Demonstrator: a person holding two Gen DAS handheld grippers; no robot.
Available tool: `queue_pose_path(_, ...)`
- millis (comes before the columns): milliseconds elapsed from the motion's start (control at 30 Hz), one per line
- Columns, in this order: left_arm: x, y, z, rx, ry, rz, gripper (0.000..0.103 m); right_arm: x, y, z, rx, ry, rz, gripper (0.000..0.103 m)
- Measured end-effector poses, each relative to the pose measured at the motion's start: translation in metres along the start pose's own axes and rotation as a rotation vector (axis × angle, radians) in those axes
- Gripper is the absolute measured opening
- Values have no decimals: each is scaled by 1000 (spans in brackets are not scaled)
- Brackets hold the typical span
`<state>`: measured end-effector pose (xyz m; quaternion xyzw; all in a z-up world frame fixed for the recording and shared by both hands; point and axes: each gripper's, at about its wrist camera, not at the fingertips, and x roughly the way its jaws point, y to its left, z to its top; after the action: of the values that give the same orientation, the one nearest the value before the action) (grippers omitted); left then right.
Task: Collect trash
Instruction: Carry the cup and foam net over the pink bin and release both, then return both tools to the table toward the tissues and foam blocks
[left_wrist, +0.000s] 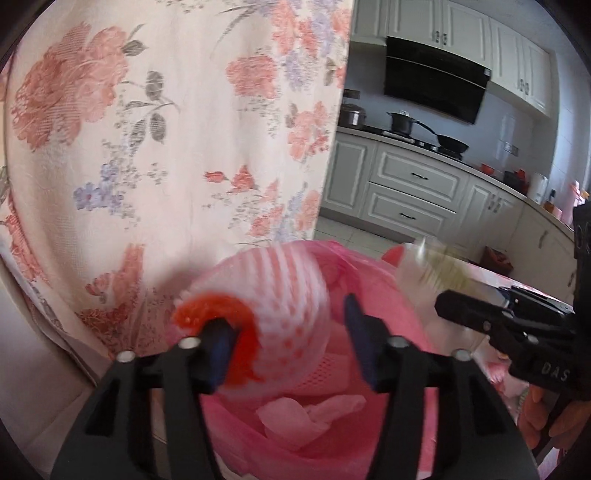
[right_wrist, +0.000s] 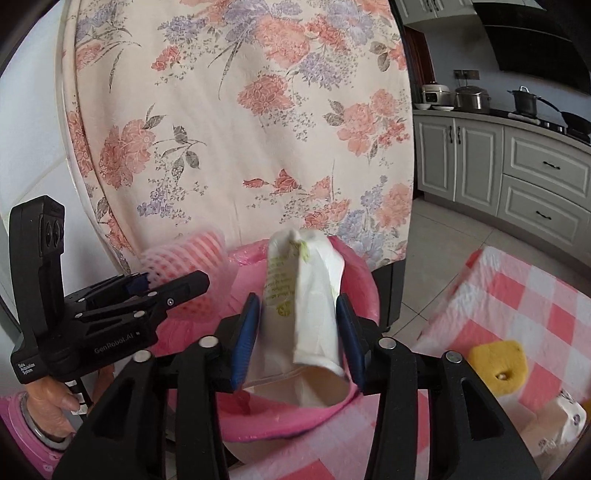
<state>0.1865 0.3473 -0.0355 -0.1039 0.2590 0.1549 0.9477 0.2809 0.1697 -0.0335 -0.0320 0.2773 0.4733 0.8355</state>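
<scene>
A home kitchen is being shown: pale panelled cabinets (left_wrist: 413, 184) are running under a long counter (left_wrist: 476, 166), and a black range hood (left_wrist: 436, 88) is hanging over a hob where a pot (left_wrist: 400, 122) and a frying pan (left_wrist: 450, 142) are sitting. A rice cooker (right_wrist: 436, 94) is being kept on the counter, while a red-and-white checked tablecloth (right_wrist: 535, 306) and a floral cloth (right_wrist: 240, 122) are lending a domestic look.

A glossy pink plastic bin liner (left_wrist: 373, 266) is lining the bin; white foam netting (left_wrist: 291, 295) is looking soft and meshed, the white wrapper (right_wrist: 314, 295) papery and creased, the gripper pads (right_wrist: 245, 328) matt blue.
</scene>
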Motion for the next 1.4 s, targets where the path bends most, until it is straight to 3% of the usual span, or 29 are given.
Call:
queue_pose_path(33, 0, 2, 0, -4, -4, 6, 63, 1, 1, 0, -4, -3, -4, 58)
queue_pose_path(100, -2, 6, 0, -9, -11, 25, 65, -3, -1, -2, 1, -16, -5, 64)
queue_pose_path(400, -20, -11, -13, 40, -37, 22, 79, -44, -8, -24, 21, -43, -48, 64)
queue_pose_path(567, -37, -24, -11, 11, -91, -49, 90, -82, -11, -41, 27, -70, -88, 64)
queue_pose_path(900, -58, -59, -8, 37, -109, -50, 90, -147, -32, -69, 83, -127, -155, 64)
queue_pose_path(1100, -73, -87, -32, 49, -100, -62, 95, -180, -45, -88, 110, -151, -196, 64)
queue_pose_path(1400, -82, -161, -88, 75, -36, -170, 97, -221, -68, -126, 138, -145, -298, 64)
